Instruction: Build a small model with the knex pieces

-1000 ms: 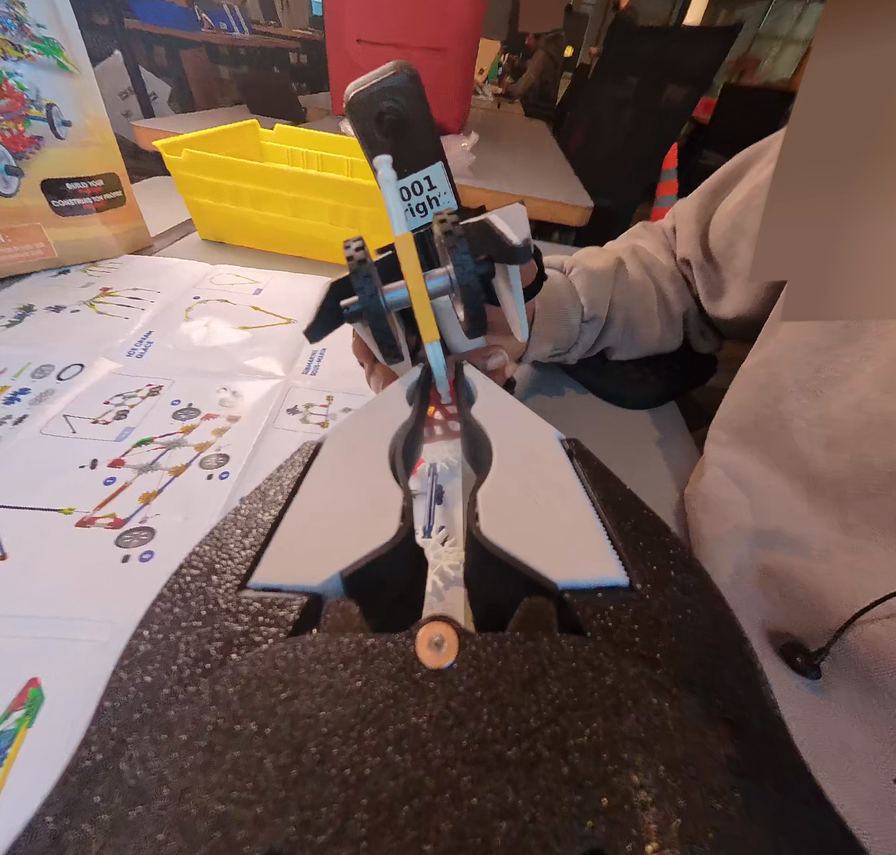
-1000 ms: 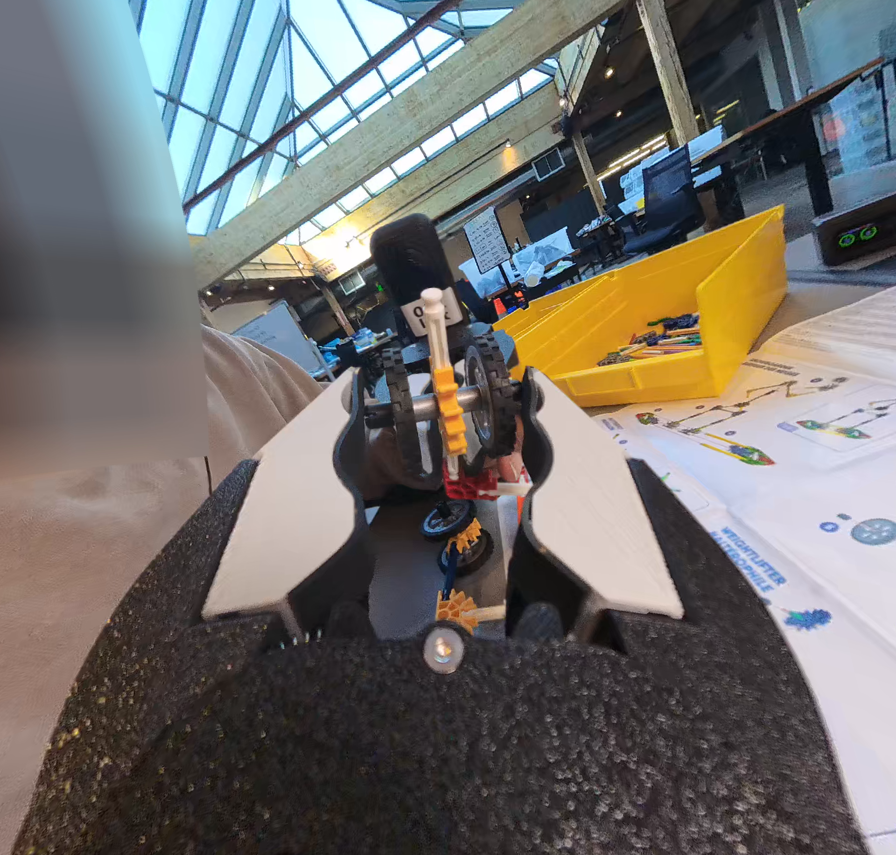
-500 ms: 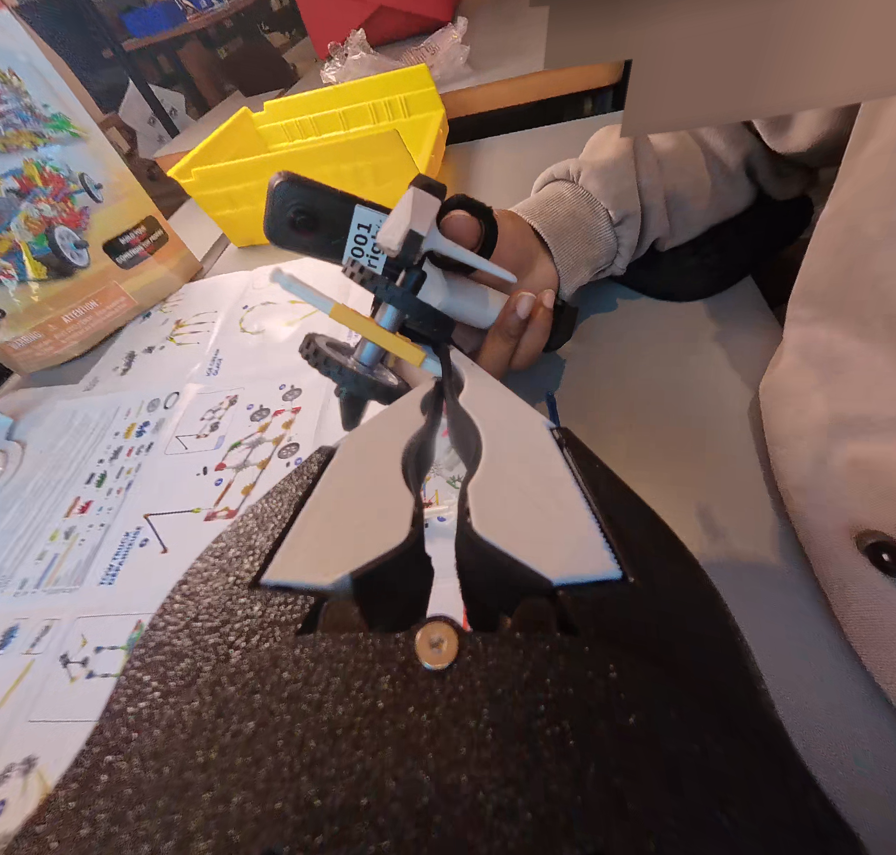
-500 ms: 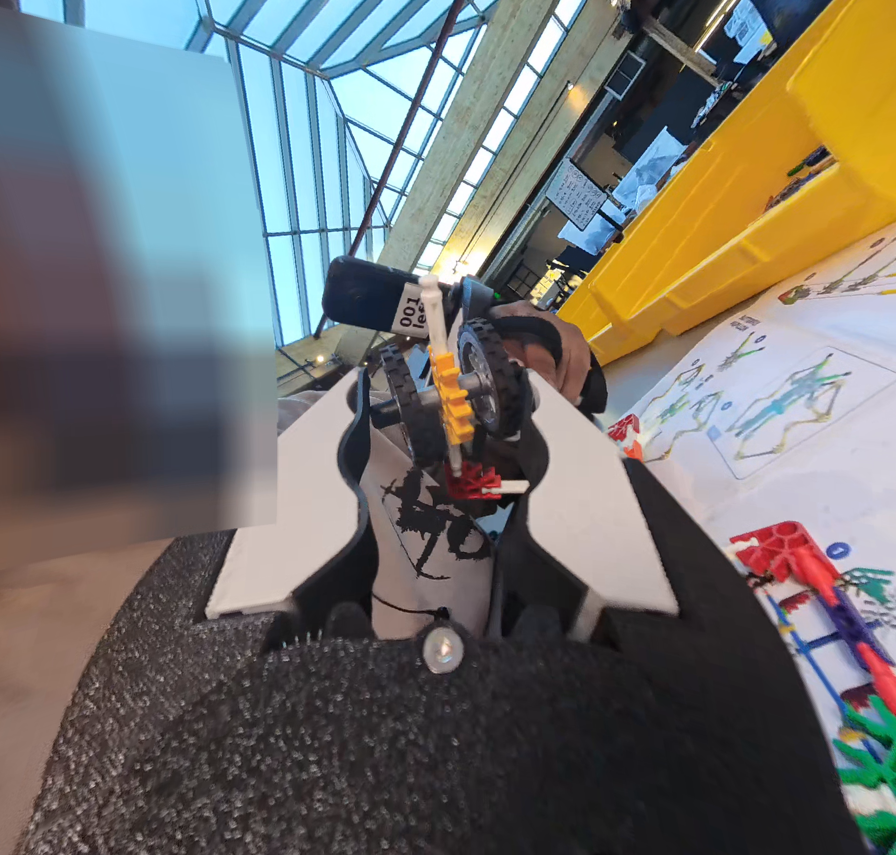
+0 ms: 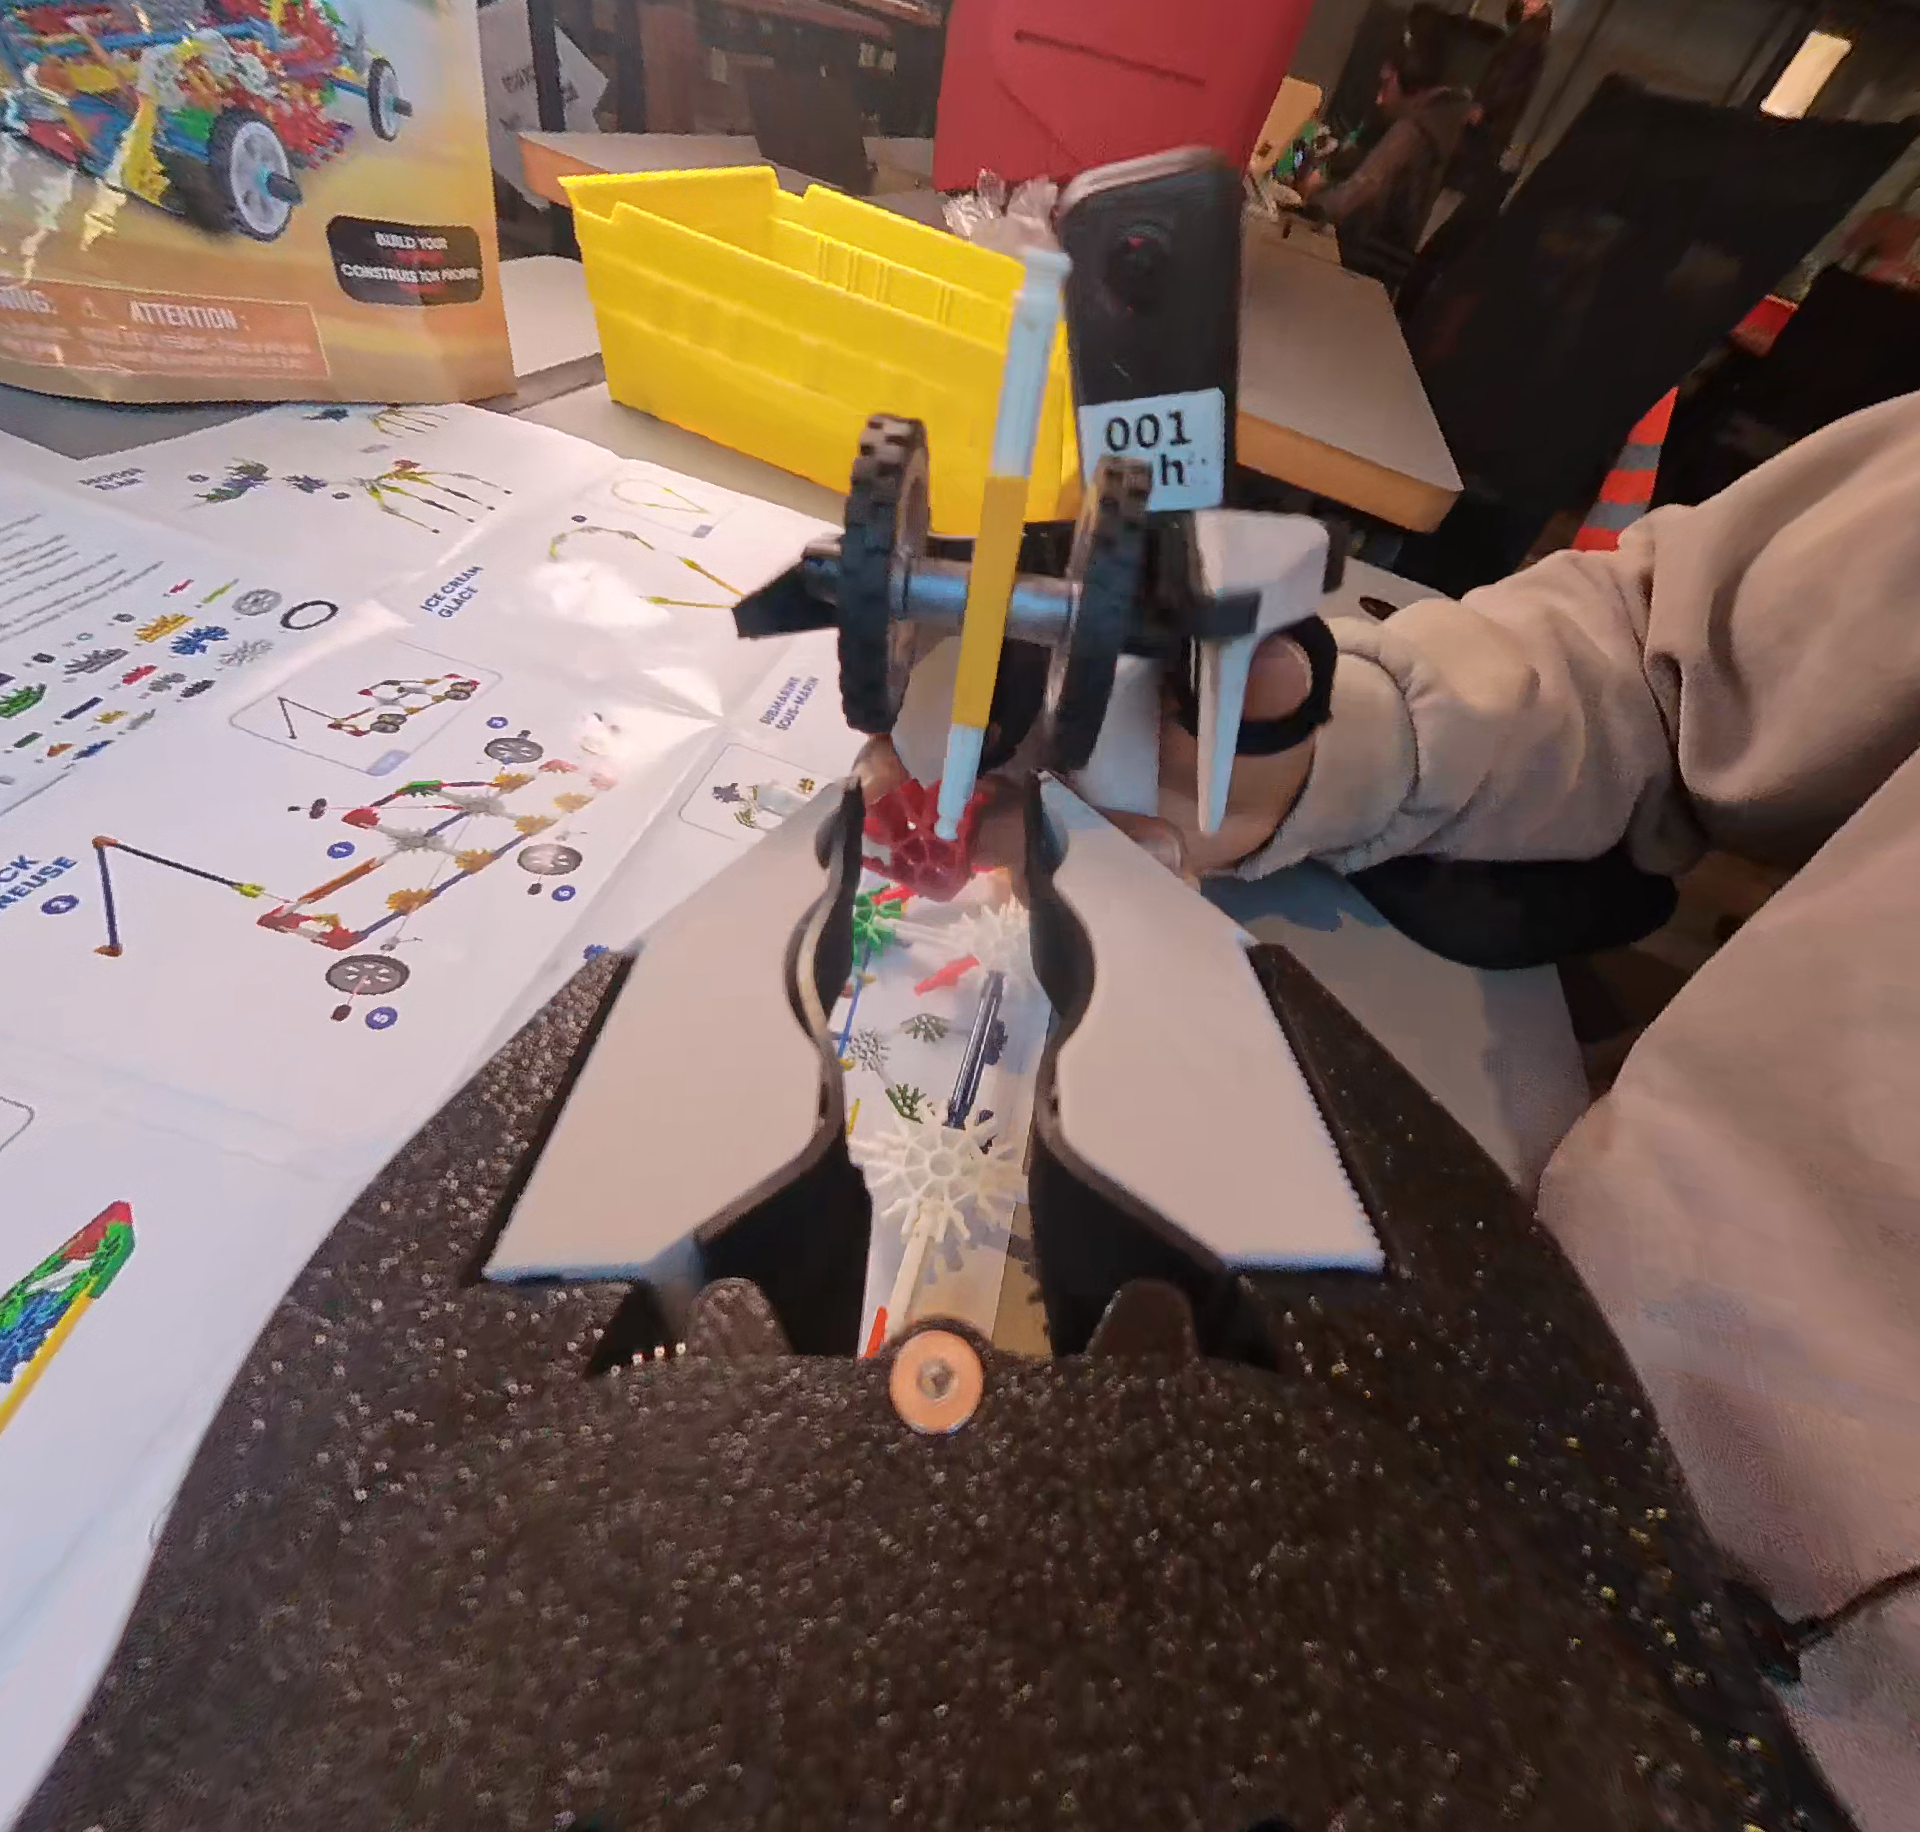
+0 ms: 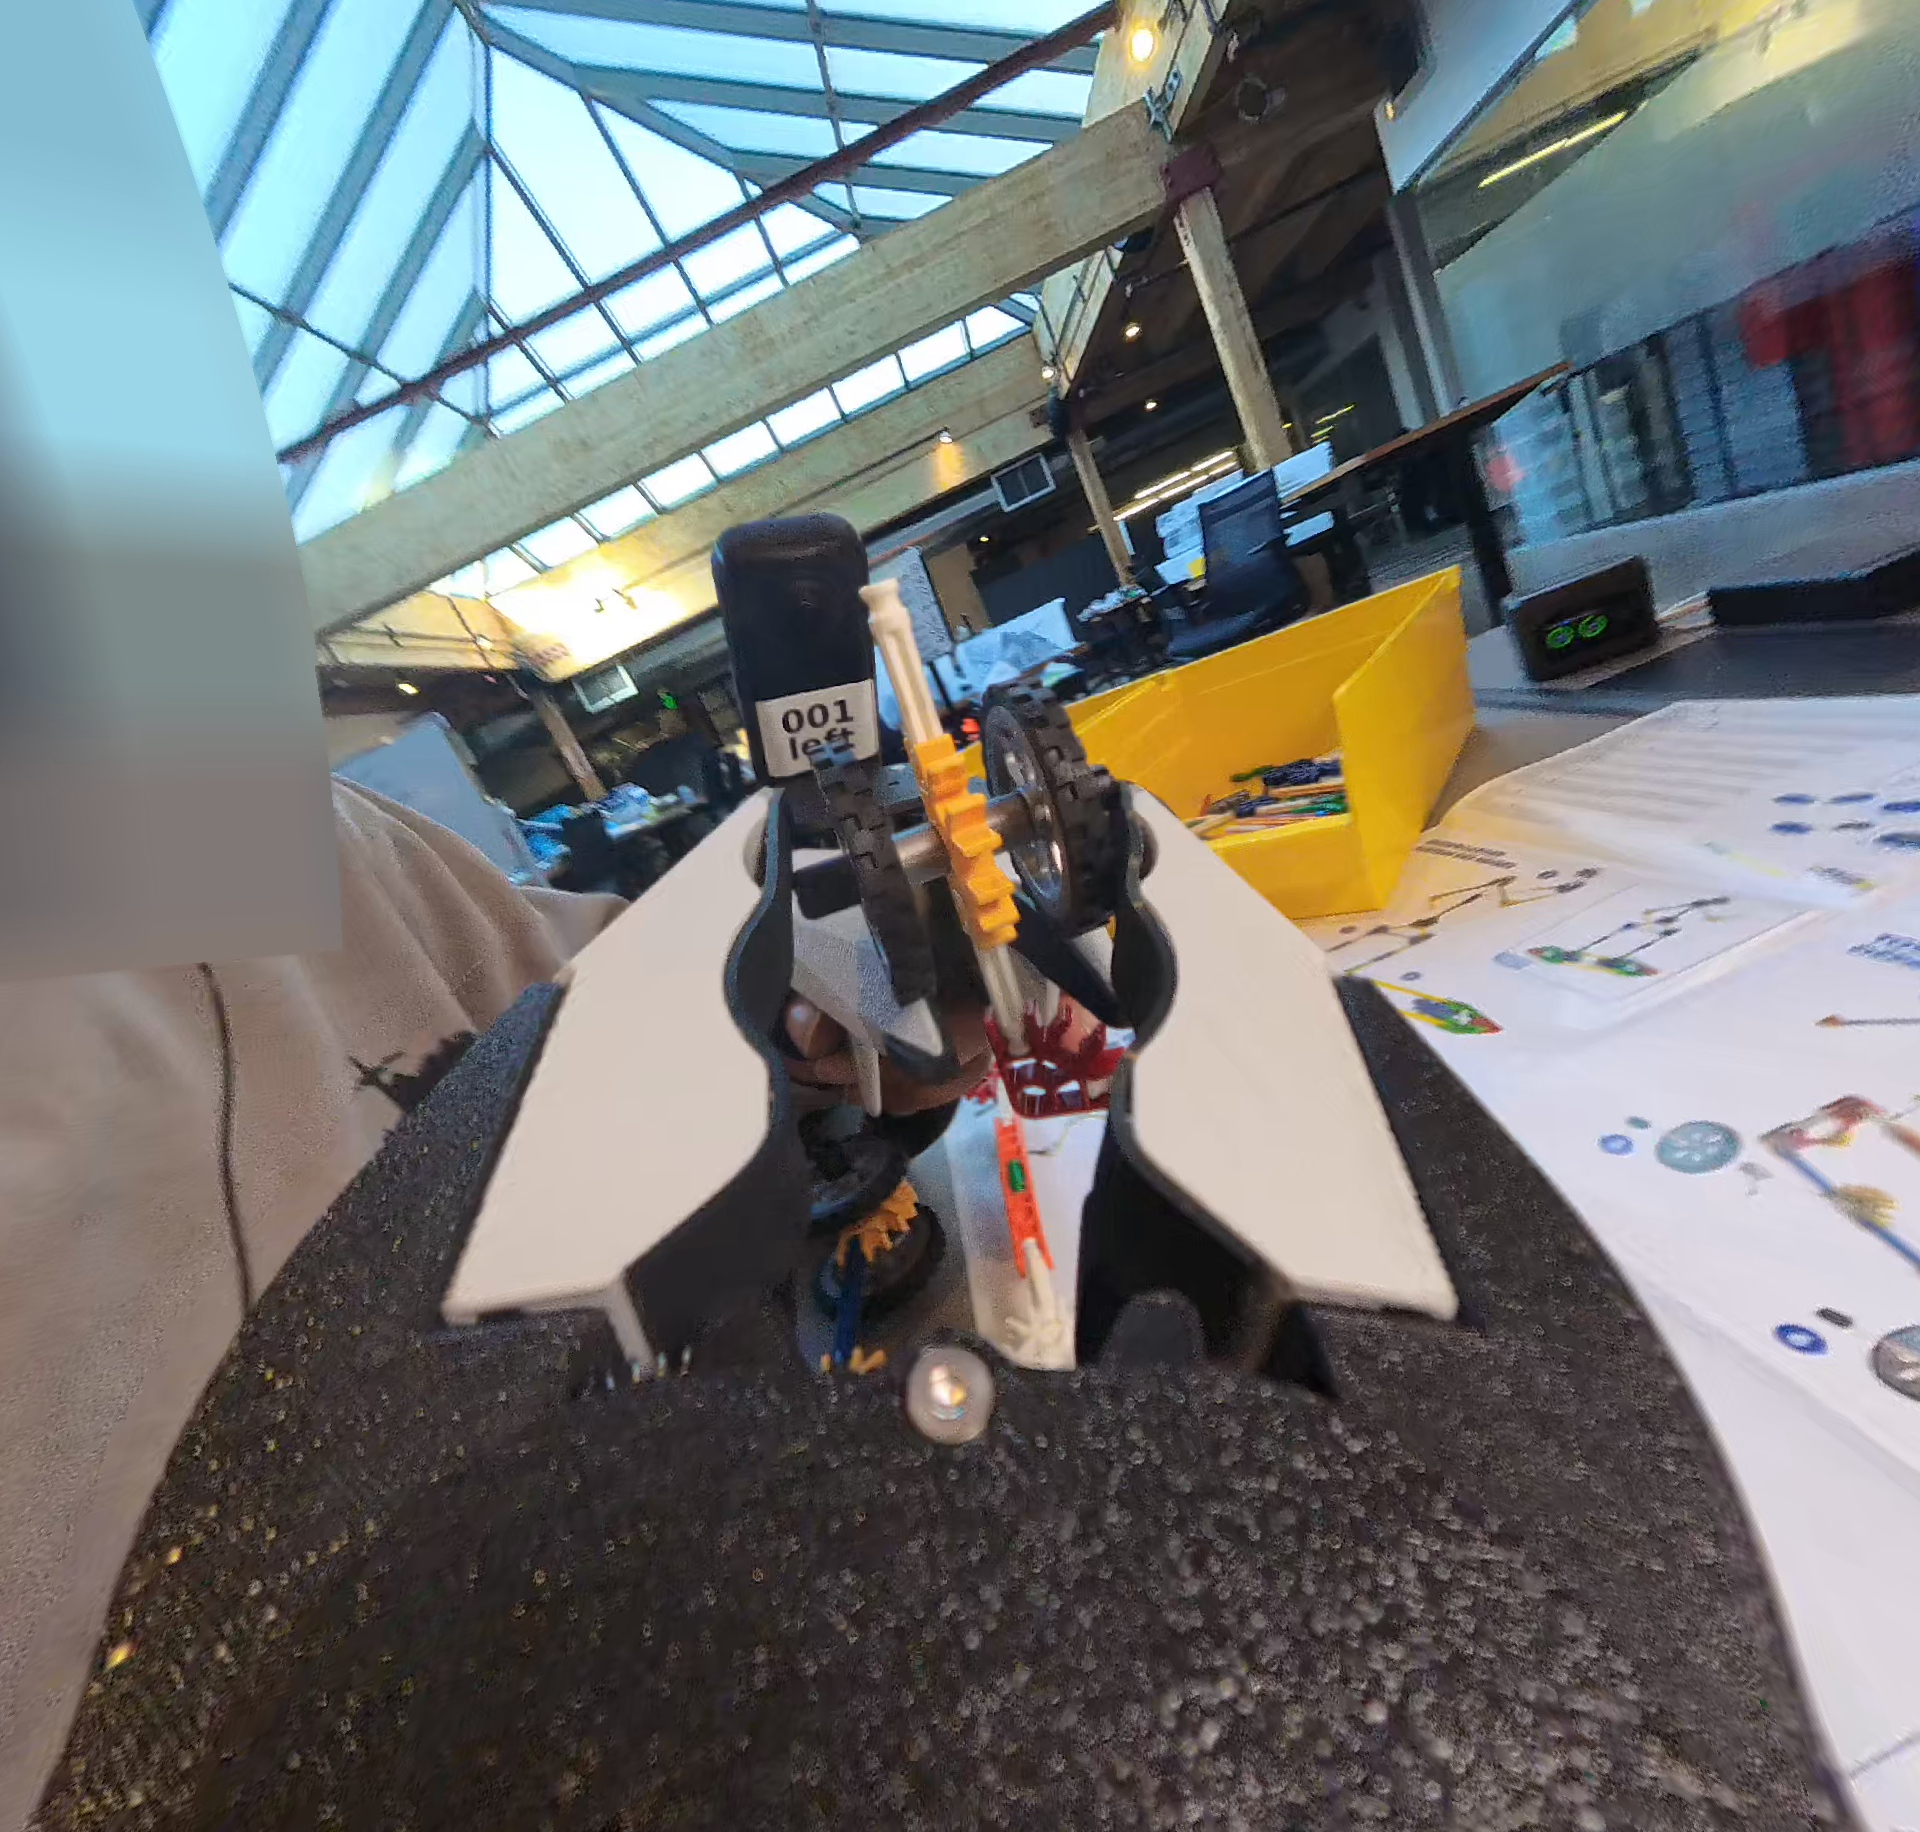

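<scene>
At the far left a toy box (image 5: pixel 239 151) is standing on the worktop (image 5: pixel 1403 1003), and a printed instruction sheet (image 5: pixel 312 743) is lying spread out near it. A yellow bin (image 5: pixel 790 328) is sitting farther back, right of the box. Toward the middle, the left gripper (image 5: pixel 940 816) is pointing forward with its jaws partly apart; a red connector (image 5: pixel 914 847) is sitting between its tips, though I cannot tell whether they are pinching it. A white connector (image 5: pixel 940 1169) is lying on the sheet below, between its fingers. A white and yellow rod (image 5: pixel 992 577) is rising almost upright from the red connector, crossing a grey axle (image 5: pixel 935 593) that is carrying two black wheels (image 5: pixel 883 598). The right gripper (image 6: pixel 951 847) is clenching this axle by its ends, with an orange gear (image 6: pixel 966 847) between the wheels. At the right, a hand (image 5: pixel 1268 743) in a beige sleeve (image 5: pixel 1558 660) is gripping that tool.
</scene>
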A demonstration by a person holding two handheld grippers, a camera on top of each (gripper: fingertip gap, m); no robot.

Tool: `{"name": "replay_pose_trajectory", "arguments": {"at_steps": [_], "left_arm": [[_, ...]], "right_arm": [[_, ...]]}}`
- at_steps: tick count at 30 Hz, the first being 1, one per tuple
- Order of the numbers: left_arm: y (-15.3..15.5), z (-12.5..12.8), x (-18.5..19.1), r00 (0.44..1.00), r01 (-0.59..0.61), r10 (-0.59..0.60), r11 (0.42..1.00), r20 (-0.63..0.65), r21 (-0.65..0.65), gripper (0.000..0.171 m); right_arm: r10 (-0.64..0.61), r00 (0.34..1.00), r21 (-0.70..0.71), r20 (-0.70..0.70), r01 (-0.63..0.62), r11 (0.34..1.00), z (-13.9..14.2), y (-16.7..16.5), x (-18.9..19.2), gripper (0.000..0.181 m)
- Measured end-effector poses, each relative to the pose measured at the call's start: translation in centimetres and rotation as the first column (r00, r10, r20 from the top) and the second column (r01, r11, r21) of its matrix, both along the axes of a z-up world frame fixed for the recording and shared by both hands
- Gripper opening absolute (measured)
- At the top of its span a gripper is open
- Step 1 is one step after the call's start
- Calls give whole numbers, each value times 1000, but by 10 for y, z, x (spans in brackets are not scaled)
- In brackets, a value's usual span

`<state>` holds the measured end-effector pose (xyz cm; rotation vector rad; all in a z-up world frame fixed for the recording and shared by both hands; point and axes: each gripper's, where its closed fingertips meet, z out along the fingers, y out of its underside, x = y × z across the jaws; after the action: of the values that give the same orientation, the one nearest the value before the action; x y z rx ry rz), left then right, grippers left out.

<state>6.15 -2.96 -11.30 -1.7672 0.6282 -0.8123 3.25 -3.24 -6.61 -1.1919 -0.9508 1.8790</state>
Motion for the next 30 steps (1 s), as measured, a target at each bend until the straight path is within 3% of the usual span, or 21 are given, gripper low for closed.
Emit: {"name": "replay_pose_trajectory", "arguments": {"at_steps": [4, 8, 12, 16, 18, 20, 22, 24, 30], "left_arm": [[9, 1, -1, 999, -45, 45, 999, 19, 13, 20], [13, 0, -11, 992, -54, 65, 993, -107, 103, 19], [-2, -5, -16, 971, 84, -61, 992, -230, 92, 18], [-21, -20, -10, 942, 215, -213, 976, -258, -19, 17], [-29, -23, -6, 941, 273, -284, 959, -186, -83, 17], [-46, -23, 0, 911, 397, -411, 894, -28, -208, 15], [-67, -14, 6, 828, 560, -513, 776, 225, -290, 4], [-72, -3, 7, 737, 663, -501, 668, 454, -339, 5], [-38, -3, -6, 821, 517, -365, 802, 439, -300, 7]], "right_arm": [[-124, 992, 130, 5, 122, 984, 3, -4, -6, 59], [-217, 975, 247, 43, 200, 948, 0, 3, -4, 60], [-35, 989, 292, 143, -8, 956, -12, -8, 5, 52], [96, 968, 385, 232, -182, 905, -29, -25, 14, 53], [121, 962, 427, 246, -220, 877, -32, -31, 17, 53], [181, 949, 436, 258, -281, 855, -33, -41, 22, 52], [229, 947, 411, 225, -305, 859, -28, -47, 24, 51], [270, 939, 350, 211, -331, 876, -24, -49, 25, 51], [159, 955, 123, 249, -194, 973, -28, -14, 11, 51]]}}
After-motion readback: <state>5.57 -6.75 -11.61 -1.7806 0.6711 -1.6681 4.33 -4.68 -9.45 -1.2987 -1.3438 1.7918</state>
